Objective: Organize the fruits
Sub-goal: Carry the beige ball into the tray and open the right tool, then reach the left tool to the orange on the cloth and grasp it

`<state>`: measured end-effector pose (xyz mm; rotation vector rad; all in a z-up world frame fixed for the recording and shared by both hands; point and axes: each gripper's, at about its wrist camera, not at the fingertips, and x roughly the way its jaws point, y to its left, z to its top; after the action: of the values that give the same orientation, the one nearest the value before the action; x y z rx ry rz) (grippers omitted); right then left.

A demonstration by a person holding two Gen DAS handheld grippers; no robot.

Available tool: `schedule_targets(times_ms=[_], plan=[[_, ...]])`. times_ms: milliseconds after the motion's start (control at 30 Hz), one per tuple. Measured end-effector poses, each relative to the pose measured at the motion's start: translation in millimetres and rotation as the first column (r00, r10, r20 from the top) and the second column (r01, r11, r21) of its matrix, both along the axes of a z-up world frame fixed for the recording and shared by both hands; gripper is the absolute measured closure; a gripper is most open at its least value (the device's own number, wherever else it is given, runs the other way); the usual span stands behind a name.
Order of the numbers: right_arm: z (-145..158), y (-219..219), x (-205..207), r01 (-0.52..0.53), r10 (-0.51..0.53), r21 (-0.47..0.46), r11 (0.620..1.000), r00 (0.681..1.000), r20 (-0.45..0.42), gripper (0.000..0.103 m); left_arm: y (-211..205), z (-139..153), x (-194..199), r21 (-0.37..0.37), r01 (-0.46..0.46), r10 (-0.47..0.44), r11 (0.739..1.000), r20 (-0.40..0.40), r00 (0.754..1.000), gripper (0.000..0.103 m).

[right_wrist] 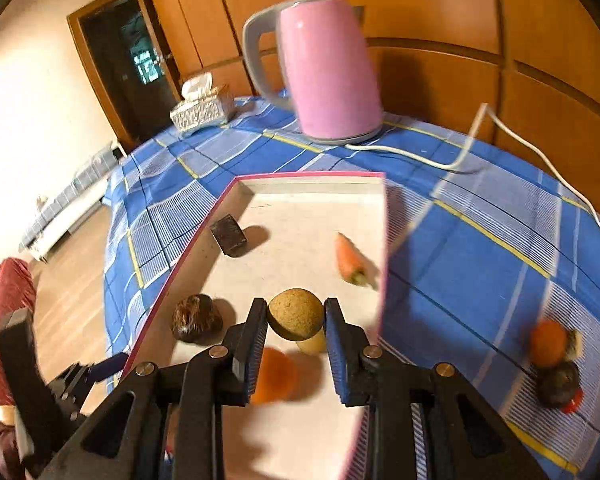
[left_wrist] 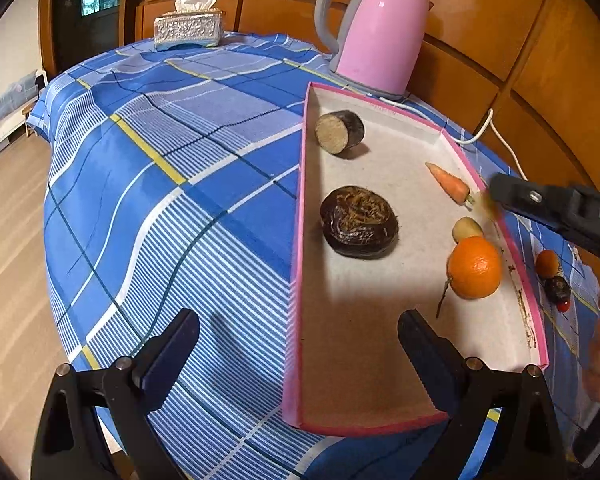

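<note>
The right claw (right_wrist: 296, 322) is clenched on a tan round fruit (right_wrist: 296, 314), carried above the pink-rimmed tray (right_wrist: 180, 264) (presumably to join the orange (left_wrist: 475, 267) and carrot (left_wrist: 448, 182) there). The left claw (left_wrist: 300, 344) hangs released over the tray's near edge, holding nothing.

A blue tablecloth (left_wrist: 188, 184) checked with white stripes and thin yellow lines covers the table. The tray (left_wrist: 300, 240) has a pink rim and pale beige floor. The kettle (left_wrist: 380, 32) is pink with a grey handle. An orange (left_wrist: 475, 267) and carrot (left_wrist: 448, 182) are orange.
</note>
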<state>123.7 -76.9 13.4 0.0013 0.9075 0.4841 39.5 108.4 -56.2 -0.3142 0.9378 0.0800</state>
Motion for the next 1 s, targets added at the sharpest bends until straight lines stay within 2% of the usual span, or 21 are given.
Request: schedule_targets(times_ms=[100,233,400,467,600,733,800,833,867,900,933,967,1000], plan=[[-9,12,10,0.016,-0.016,0.007,1.000,0.999,-0.034,0.064,0,-1,0,0.006,-0.004,0.004,1.000,0.000,1.000,0.003],[-10,6,7,0.048,-0.048,0.009,0.999,0.999,-0.024,0.064,1,-1,0,0.001,-0.010,0.010,1.000,-0.002,1.000,0.003],[0,-32,-14,0.161,-0.160,-0.015,0.987,0.986,0.049,0.064,0,0,1,0.005,-0.003,0.003,1.000,-0.001,1.000,0.003],[1,-50,-22,0.218,-0.215,-0.026,0.976,0.974,0.069,0.064,-2,1,0,0.008,0.002,-0.002,1.000,0.005,1.000,0.003],[0,-98,-40,0.378,-0.372,-0.056,0.924,0.923,0.095,0.064,-4,2,-1,0.010,0.009,-0.009,1.000,0.008,1.000,0.003],[-6,-149,-62,0.541,-0.530,-0.120,0.832,0.840,0.115,0.064,-6,4,-2,0.010,0.016,-0.016,1.000,0.011,1.000,0.003],[-13,-180,-74,0.630,-0.619,-0.153,0.762,0.777,0.119,0.064,-8,5,-2,0.014,0.020,-0.020,1.000,0.018,1.000,0.003],[-15,-191,-78,0.656,-0.646,-0.157,0.738,0.754,0.115,0.064,-8,6,-3,0.015,0.023,-0.023,1.000,0.021,1.000,0.003],[-19,-208,-85,0.701,-0.695,-0.164,0.694,0.711,0.104,0.064,-9,7,-3,0.015,0.025,-0.025,1.000,0.023,0.999,0.003],[-21,-218,-89,0.727,-0.722,-0.169,0.666,0.685,0.101,0.064,-9,8,-4,0.017,0.026,-0.026,1.000,0.025,0.999,0.003],[-24,-234,-96,0.771,-0.767,-0.179,0.611,0.633,0.104,0.064,-9,8,-4,0.019,0.026,-0.026,0.999,0.027,0.999,0.003],[-25,-245,-102,0.800,-0.797,-0.186,0.571,0.594,0.110,0.064,-10,9,-4,0.021,0.026,-0.027,0.999,0.030,0.999,0.003],[-27,-260,-110,0.843,-0.841,-0.191,0.503,0.529,0.116,0.064,-10,11,-5,0.023,0.026,-0.027,0.999,0.036,0.999,0.003]])
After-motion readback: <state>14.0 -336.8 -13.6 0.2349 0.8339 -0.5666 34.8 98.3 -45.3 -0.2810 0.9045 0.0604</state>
